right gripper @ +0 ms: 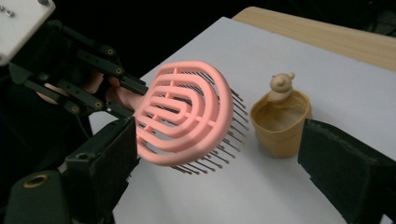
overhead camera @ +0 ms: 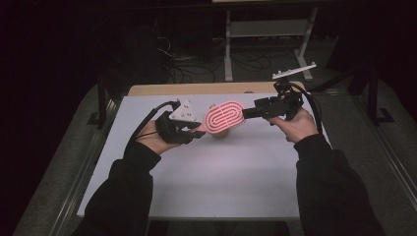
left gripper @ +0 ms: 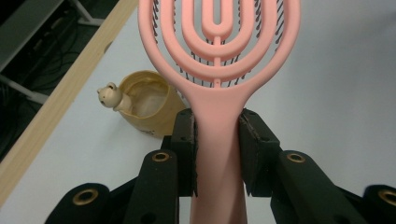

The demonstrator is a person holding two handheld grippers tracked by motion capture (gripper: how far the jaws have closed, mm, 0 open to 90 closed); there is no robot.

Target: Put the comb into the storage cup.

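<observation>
A pink vented hairbrush (overhead camera: 223, 116) with dark bristles is held above the table, bristles facing down. My left gripper (overhead camera: 193, 131) is shut on its handle; in the left gripper view both pads press the handle (left gripper: 218, 140) from either side. My right gripper (overhead camera: 247, 113) is at the far tip of the brush head and stands open. In the right gripper view its jaws are wide apart, with the brush head (right gripper: 182, 116) just beside the left jaw and not touching the right one.
A small yellow cup (right gripper: 280, 126) with a bear figure (right gripper: 281, 86) on its rim stands on the white table (overhead camera: 221, 172), right under the brush (left gripper: 144, 109). A wooden strip (overhead camera: 196, 89) runs along the table's far edge, with a metal rack behind it.
</observation>
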